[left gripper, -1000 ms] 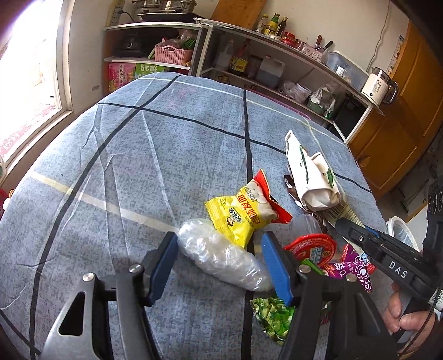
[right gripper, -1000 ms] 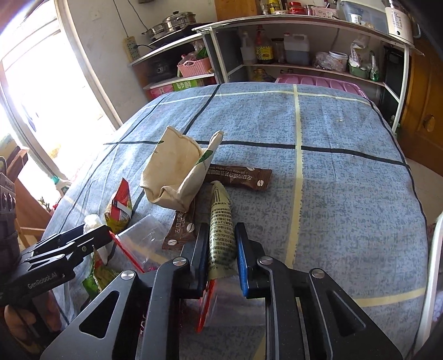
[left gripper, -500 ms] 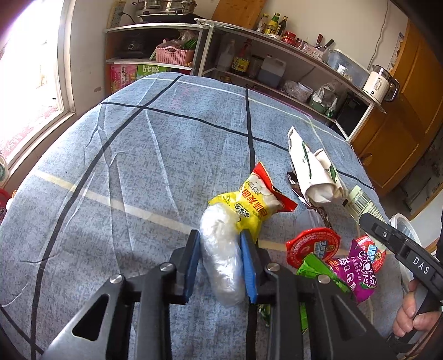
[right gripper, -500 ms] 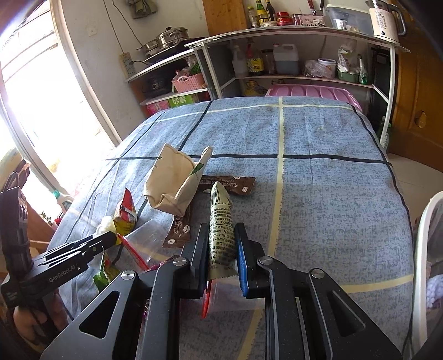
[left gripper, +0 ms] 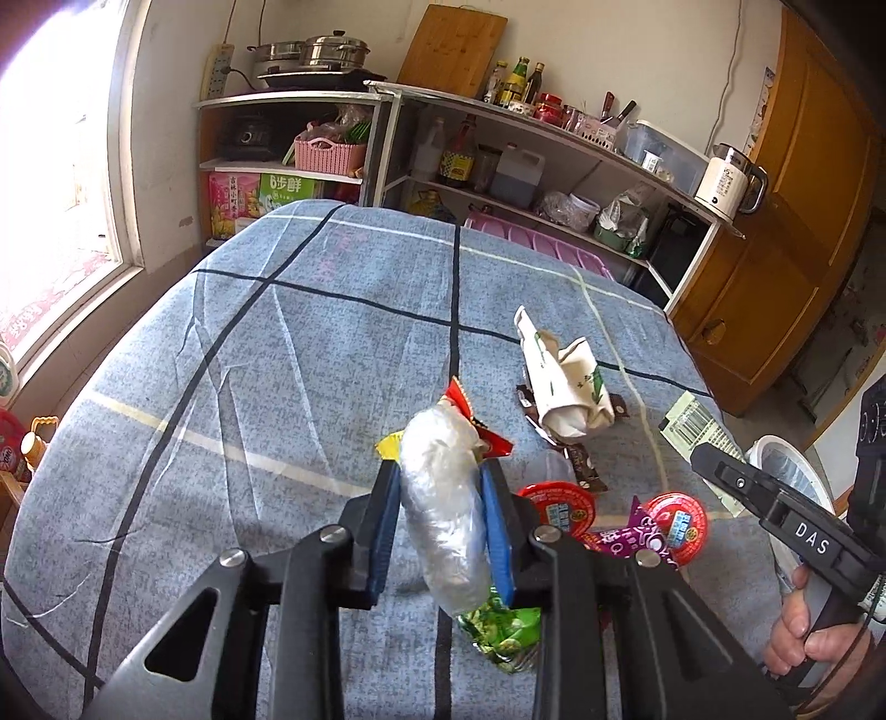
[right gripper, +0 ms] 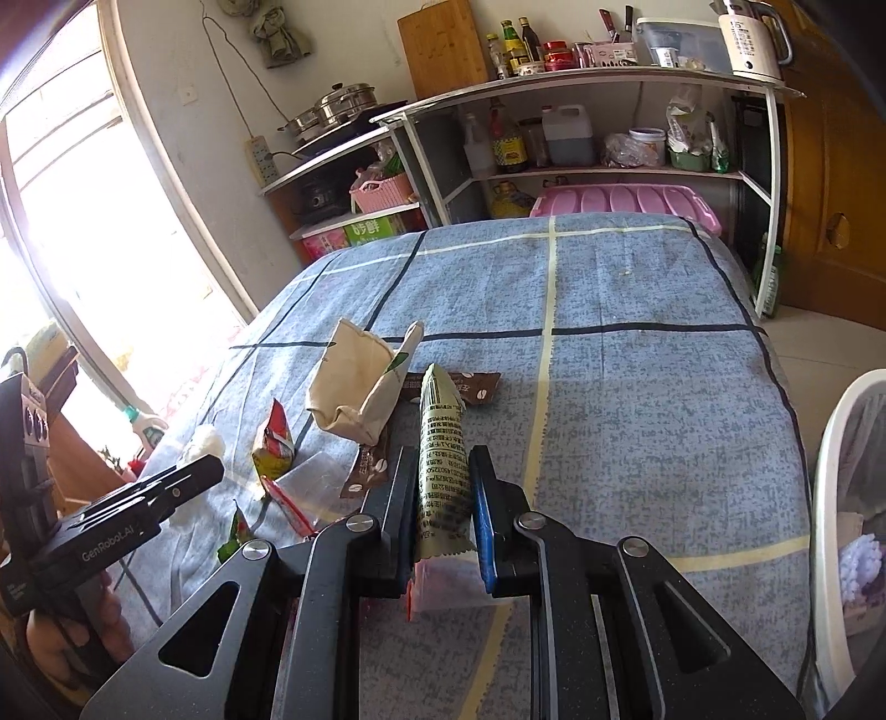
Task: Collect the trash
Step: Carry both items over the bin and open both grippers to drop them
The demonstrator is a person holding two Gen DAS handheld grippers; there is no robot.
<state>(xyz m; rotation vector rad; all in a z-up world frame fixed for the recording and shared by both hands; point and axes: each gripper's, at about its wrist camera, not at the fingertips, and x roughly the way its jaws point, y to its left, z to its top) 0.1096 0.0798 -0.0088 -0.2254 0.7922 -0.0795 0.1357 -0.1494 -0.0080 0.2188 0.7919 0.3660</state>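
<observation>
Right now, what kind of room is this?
Most likely a home kitchen or dining corner: shelves with oil and sauce bottles, steel pots, a kettle, and a cloth-covered table.

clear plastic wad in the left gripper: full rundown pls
The clear plastic wad is crumpled, translucent, whitish film bunched into a lumpy roll. It stands roughly upright between the left gripper's blue pads, which pinch it at mid-length. Its top pokes above the fingers and its bottom hangs over a green wrapper. It seems lifted off the blue tablecloth.
</observation>
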